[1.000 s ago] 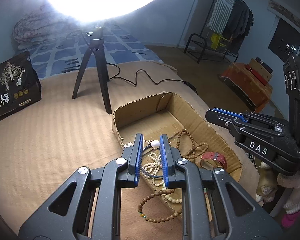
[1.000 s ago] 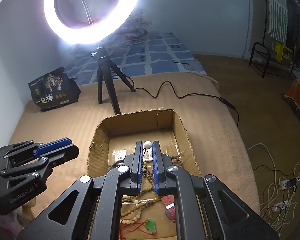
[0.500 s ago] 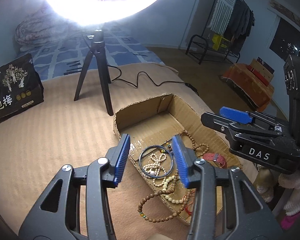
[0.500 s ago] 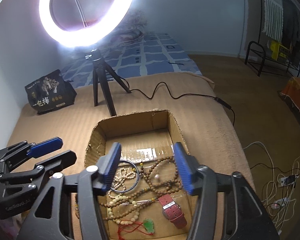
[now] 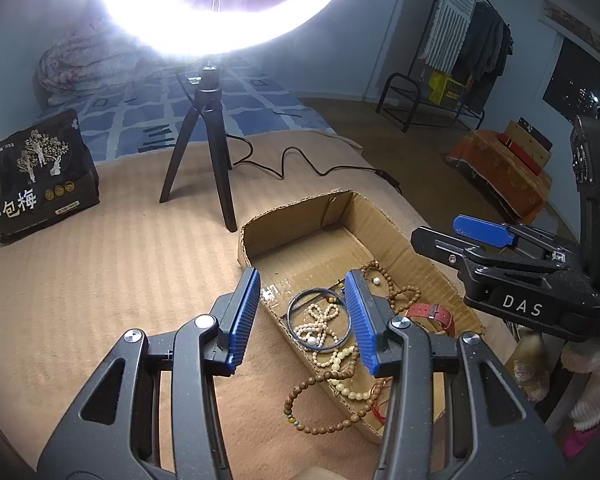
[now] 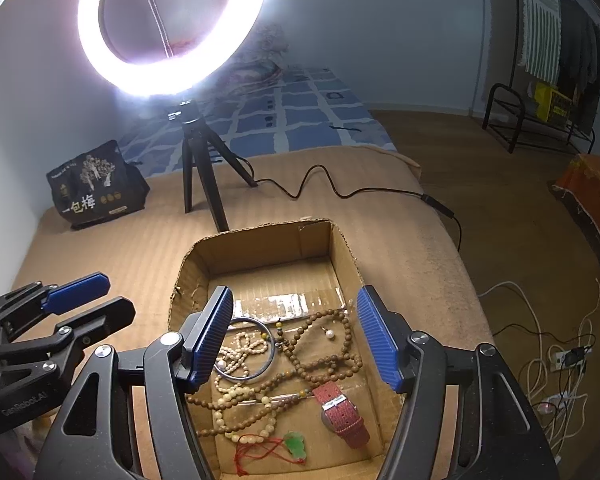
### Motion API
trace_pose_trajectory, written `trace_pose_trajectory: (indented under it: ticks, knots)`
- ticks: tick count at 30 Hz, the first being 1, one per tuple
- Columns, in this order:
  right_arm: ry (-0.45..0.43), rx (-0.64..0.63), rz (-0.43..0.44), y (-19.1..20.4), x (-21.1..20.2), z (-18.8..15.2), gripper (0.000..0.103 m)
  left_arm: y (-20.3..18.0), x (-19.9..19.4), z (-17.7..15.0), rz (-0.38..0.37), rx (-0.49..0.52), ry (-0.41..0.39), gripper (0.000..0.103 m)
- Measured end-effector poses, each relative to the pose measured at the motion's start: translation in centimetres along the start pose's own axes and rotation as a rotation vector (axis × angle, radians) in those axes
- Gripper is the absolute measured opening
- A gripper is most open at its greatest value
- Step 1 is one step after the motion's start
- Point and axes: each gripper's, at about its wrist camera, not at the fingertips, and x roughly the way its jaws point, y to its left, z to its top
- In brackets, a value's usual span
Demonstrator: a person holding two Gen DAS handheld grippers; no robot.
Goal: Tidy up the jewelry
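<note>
Two tools (image 5: 302, 320) (image 6: 296, 336) just spread (nothing held), pearl earring (image 6: 330, 334) in box (image 6: 260, 240) below.

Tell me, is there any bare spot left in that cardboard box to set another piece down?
Yes. The far end of the cardboard box is bare, between its back wall and the wooden bead necklace. The near half is crowded: dark bangle, pale bead strands, red watch, green pendant. Outside, the tan bedcover lies open between the box, the tripod and the black bag.
</note>
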Motion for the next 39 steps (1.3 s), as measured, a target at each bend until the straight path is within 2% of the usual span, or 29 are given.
trace_pose_trajectory:
  ticks: [7,10,23,26,30,35,39]
  knots:
    - [-0.017,-0.012,-0.02,0.6,-1.8,-0.4,0.066,0.0,-1.7,-0.4,0.007,-0.008,-0.015,0.045]
    - [-0.047,-0.038,-0.036,1.4,-3.1,-0.6,0.073,0.1,-2.9,-0.8,0.01,-0.012,-0.028,0.045]
    - [-0.116,-0.11,-0.068,5.1,-8.3,-2.6,0.079,0.3,-10.2,-3.2,0.08,0.034,-0.097,0.045]
    - [-0.125,-0.094,-0.06,5.4,-9.4,-3.0,0.08,0.2,-11.7,-4.1,0.098,0.039,-0.106,0.062]
    - [-0.142,-0.077,-0.064,5.6,-10.6,-3.6,0.081,0.0,-13.7,-5.3,0.111,0.043,-0.127,0.072]
    - [-0.154,-0.07,-0.067,5.7,-11.5,-4.3,0.082,-0.3,-15.5,-6.2,0.119,0.04,-0.14,0.082]
    - [-0.161,-0.088,-0.076,6.0,-11.5,-4.4,0.082,-0.3,-16.1,-6.8,0.116,0.023,-0.138,0.083]
